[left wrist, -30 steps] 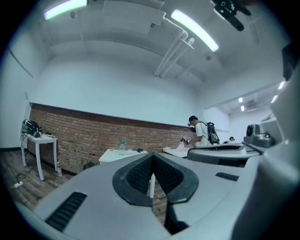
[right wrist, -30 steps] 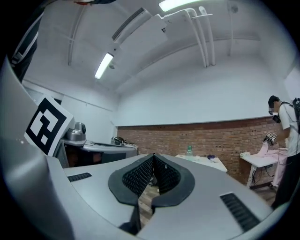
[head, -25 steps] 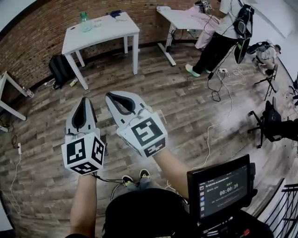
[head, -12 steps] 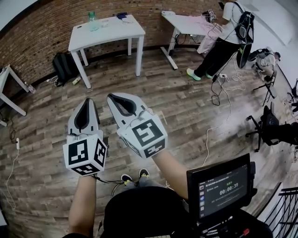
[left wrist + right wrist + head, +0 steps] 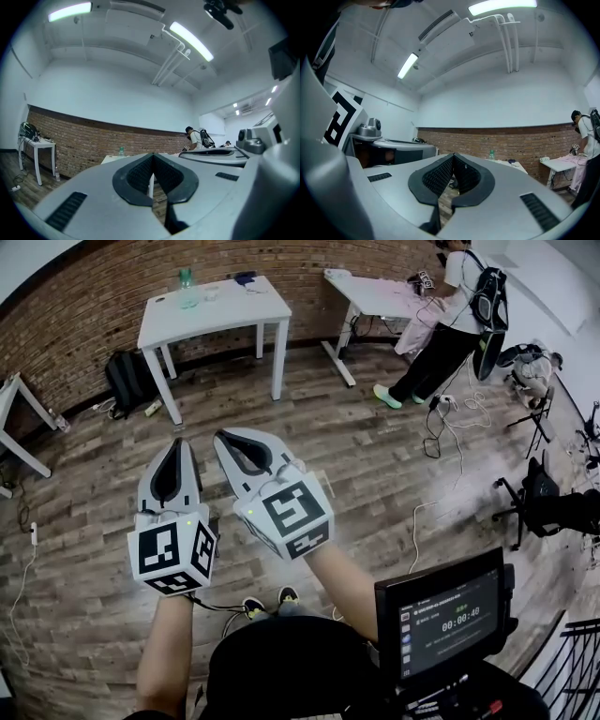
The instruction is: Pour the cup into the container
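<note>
Jaws clenched, empty, on left gripper (image 5: 175, 443) and right gripper (image 5: 225, 439); we should near the table (image 5: 225, 307), perhaps bearing the cup, then open.

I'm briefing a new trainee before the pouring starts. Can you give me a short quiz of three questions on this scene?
1. True or false: the left gripper holds a cup.
2. Where does the bottle stand? A: on the floor. B: on the white table by the brick wall. C: between the jaws of a gripper.
3. Fill in: the jaws of the right gripper are ____, with nothing between them.

Key: 1 false; 2 B; 3 shut.
</note>
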Available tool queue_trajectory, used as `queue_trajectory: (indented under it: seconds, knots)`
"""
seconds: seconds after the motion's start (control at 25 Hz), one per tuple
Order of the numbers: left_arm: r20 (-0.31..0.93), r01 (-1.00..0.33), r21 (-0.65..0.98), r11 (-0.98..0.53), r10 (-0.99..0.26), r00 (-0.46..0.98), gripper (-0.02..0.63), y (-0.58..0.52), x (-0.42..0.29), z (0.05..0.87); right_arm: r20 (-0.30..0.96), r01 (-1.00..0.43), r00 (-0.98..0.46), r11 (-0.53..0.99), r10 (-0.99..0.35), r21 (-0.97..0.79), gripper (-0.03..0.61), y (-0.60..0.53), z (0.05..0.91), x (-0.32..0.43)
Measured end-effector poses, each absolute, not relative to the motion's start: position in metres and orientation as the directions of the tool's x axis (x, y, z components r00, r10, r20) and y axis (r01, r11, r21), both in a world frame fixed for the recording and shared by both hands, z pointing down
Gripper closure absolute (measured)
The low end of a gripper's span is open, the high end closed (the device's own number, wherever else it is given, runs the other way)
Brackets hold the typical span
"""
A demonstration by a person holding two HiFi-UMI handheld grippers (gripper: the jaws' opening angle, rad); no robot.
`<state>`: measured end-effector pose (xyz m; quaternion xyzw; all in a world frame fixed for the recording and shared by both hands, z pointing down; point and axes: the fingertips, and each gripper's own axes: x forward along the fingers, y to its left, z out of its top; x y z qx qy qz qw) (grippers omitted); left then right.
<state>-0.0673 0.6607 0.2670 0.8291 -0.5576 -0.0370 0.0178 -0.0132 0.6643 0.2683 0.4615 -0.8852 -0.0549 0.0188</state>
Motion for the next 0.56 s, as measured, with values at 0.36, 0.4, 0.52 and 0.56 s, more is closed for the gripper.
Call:
queue_trajectory:
  seconds: [0.36,0.4,0.52,0.56]
  knots:
    - [-0.050,-0.920,0.062,-0.388,-0.922,0.385,0.617,0.646,-0.060,0.263,-0.033,-0.813,-0.577,0.570,-0.816,0.119,0.578,0.651,0.264,-0.013]
    - [-0.050,-0.919,0.062,-0.389,-0.921,0.386,0.617,0.645,-0.059,0.263,-0.033,-0.813,-0.577,0.570,-0.816,0.120,0.578,0.650,0.263,-0.013]
    - [-0.049,-0.919,0.063,-0.389,-0.921,0.387,0.617,0.641,-0.059,0.262,-0.034,-0.810,-0.581,0.574,-0.813,0.119,0.578,0.646,0.262,-0.014]
    - [-0.050,-0.919,0.062,-0.388,-0.921,0.386,0.617,0.640,-0.059,0.261,-0.034,-0.809,-0.583,0.576,-0.812,0.119,0.578,0.645,0.262,-0.015]
